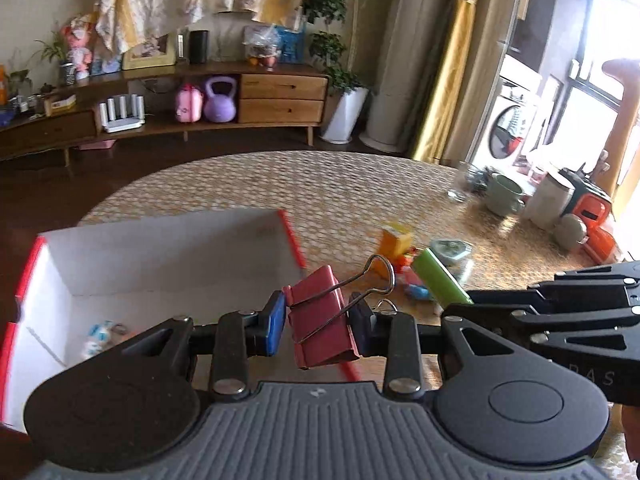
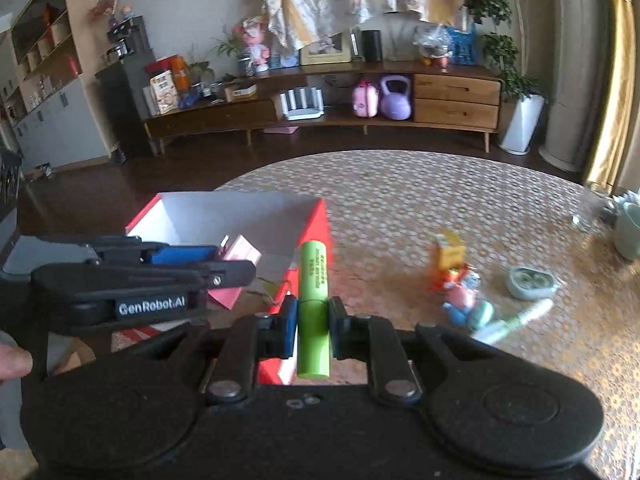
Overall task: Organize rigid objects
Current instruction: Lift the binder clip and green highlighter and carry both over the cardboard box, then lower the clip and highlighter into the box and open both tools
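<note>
Over the round bench (image 1: 360, 184), two tongs are up in the air, side by side. The left tongs (image 1: 320, 322) pinch a red clip (image 1: 318, 312) between their blue pads. The clip's wire handles stick up and to the right. The right tongs (image 2: 314, 320) are pressed tight on a green marker (image 2: 314, 308). The marker points away from the camera, with its far end up near the box corner in the right wrist view. In the left wrist view the marker (image 1: 440, 280) pokes out from the black right tongs at the right side.

A box (image 1: 120, 264) sits on the bench, white inside with red edges. In the left wrist view it lies below and to the left of the clip. A small blue and white toy (image 1: 100, 338) lies inside it, near the bottom. In the right wrist view the box (image 2: 312, 216) is behind both tongs.

More small things are still on the bench, well apart from the box: an orange and yellow toy (image 2: 450, 252), a little blue figure (image 2: 466, 304), a pale round tin (image 2: 530, 282) and a white and green pen (image 2: 516, 320). They look blurry. Mugs (image 1: 504, 194) and an orange thing (image 1: 592, 216) stand at the far right edge of the bench.

A finger (image 2: 14, 362) shows at the left edge of the right wrist view.
</note>
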